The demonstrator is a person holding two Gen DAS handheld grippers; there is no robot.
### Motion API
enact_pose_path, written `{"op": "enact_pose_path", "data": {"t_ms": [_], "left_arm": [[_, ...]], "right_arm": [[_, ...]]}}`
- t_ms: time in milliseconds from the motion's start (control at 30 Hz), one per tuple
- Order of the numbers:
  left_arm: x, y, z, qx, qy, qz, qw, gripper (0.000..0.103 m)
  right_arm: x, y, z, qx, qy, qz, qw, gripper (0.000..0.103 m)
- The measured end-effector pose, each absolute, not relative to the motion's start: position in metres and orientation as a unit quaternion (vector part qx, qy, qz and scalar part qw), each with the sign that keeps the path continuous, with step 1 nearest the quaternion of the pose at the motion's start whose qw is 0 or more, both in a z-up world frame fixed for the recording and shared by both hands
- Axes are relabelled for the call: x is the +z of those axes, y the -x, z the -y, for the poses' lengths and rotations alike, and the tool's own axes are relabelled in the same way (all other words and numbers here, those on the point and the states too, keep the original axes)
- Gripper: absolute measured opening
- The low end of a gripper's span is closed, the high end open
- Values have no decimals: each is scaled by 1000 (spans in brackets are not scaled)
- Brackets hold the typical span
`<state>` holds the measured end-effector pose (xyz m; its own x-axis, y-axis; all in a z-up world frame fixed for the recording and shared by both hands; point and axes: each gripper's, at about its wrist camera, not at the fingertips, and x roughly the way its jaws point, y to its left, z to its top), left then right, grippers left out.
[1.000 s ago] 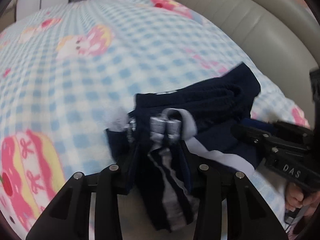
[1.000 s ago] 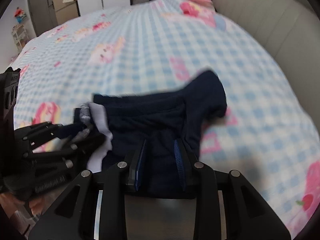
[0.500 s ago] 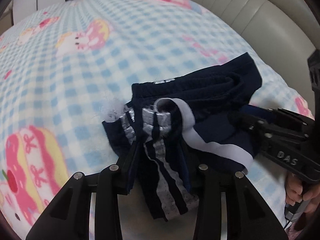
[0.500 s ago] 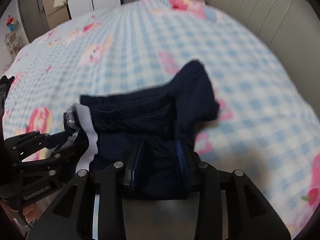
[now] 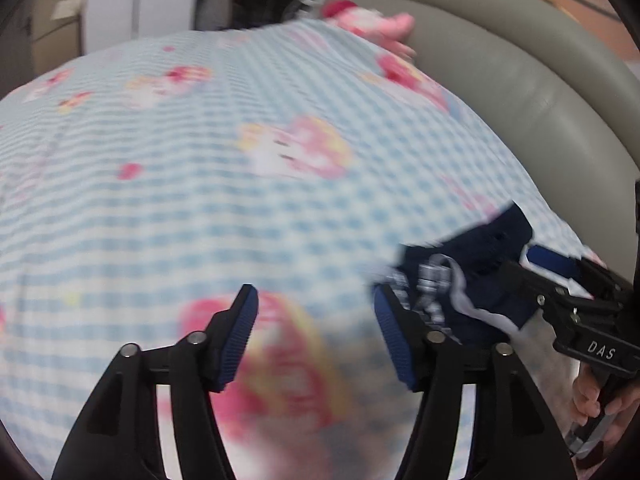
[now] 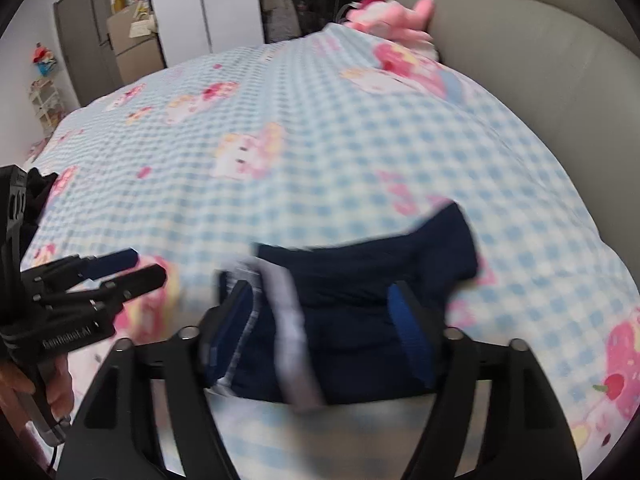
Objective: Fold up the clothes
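A folded navy garment (image 6: 360,280) with a white band and grey stripes lies on the blue checked bedsheet (image 6: 320,140). My right gripper (image 6: 320,322) hovers over it. Its jaws are opening, with the garment seen between them and the pads (image 6: 408,328) not pressing on it. In the left wrist view the garment (image 5: 472,276) lies to the right of my left gripper (image 5: 316,336). That gripper's jaws are opening too, with only bedsheet (image 5: 200,200) between them. Each view shows the other gripper at its side: the right gripper (image 5: 528,266) and the left gripper (image 6: 124,268).
A grey padded headboard (image 6: 520,80) curves along the right side of the bed. A pink plush toy (image 6: 388,20) lies at the far end. Dark clothing (image 6: 40,192) sits at the left edge. Cupboards and a door stand beyond the bed.
Both grippers have opened and let go of the navy garment, which now lies on the sheet. The left gripper has swung up and left, away from it. The right one has risen.
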<state>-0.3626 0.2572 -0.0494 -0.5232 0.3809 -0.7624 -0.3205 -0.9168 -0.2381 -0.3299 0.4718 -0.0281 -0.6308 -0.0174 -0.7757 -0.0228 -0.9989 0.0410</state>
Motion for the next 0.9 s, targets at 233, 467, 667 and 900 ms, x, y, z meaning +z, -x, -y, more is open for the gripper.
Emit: {"op": "enact_pose_path", "data": {"t_ms": [233,467,667,900], "left_arm": [[-34,367,-140,888,442,60,109,81],[-37,350,-38,889,448,83,36,83],[-42,312,26,890,453,61,-9,83],[-14,238,67,903,427,48,-22,85]], "right_arm": [[-33,344,-384,896,437,-66,-32,86],[-34,350,-286,882,460,-66,-82,86],[-22,337,-227,885,453,-56,-98,88],[-11,279,-175,886,442,1,-143,102]]}}
